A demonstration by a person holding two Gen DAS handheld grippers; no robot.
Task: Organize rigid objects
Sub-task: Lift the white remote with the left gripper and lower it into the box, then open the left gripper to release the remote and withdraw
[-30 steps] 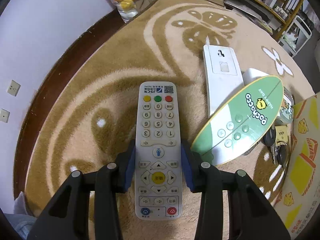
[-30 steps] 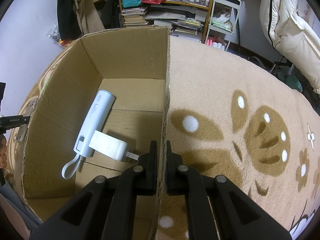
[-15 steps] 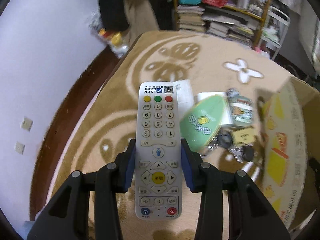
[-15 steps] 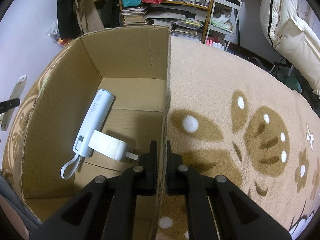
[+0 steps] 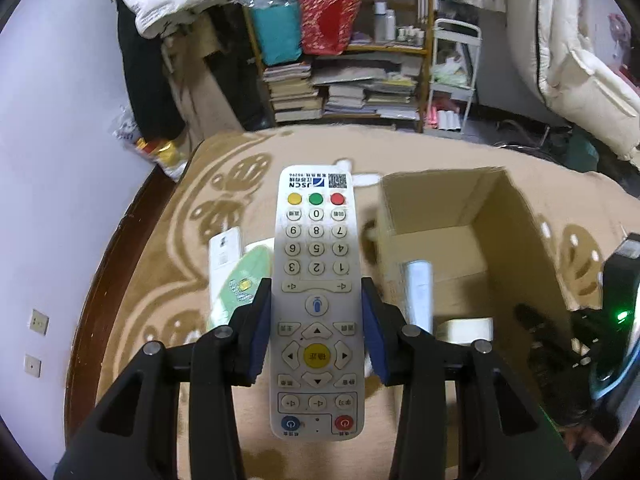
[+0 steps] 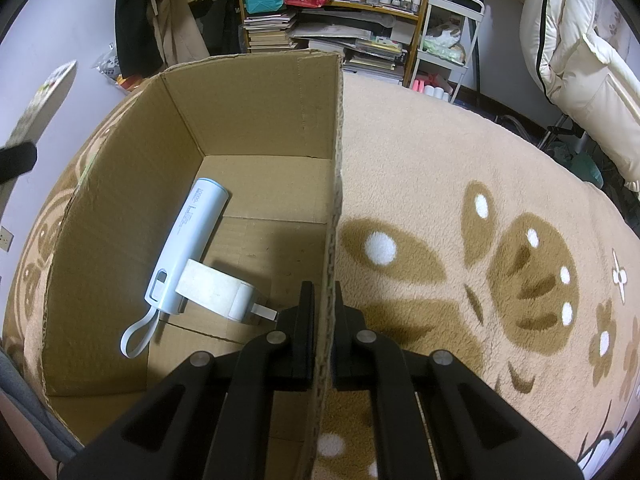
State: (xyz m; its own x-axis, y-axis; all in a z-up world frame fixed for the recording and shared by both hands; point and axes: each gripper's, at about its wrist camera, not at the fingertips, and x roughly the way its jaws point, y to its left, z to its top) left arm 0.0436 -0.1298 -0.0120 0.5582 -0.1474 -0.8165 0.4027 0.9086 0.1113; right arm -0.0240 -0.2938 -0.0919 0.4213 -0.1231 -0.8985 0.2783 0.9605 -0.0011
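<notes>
My left gripper (image 5: 316,320) is shut on a white remote control (image 5: 316,264), held in the air over the carpet, left of the open cardboard box (image 5: 508,216). My right gripper (image 6: 323,308) is shut on the box's right wall (image 6: 334,200), one finger on each side. Inside the box lie a pale blue power bank (image 6: 188,244) with a loop strap and a white tape roll (image 6: 216,292). In the right wrist view the lifted remote (image 6: 44,104) shows at the far left edge. On the carpet a green oval board (image 5: 240,284) and a white flat device (image 5: 224,252) remain.
A patterned beige carpet (image 6: 480,208) covers the floor. A bookshelf (image 5: 344,80) with books and bags stands behind, with a white cart (image 5: 452,76) beside it. A purple wall (image 5: 52,180) runs along the left. White bedding (image 6: 580,52) hangs at the right.
My left gripper rose and swung right with the remote, bringing the box into its view and leaving the carpet items below. The right gripper kept still on the box wall.
</notes>
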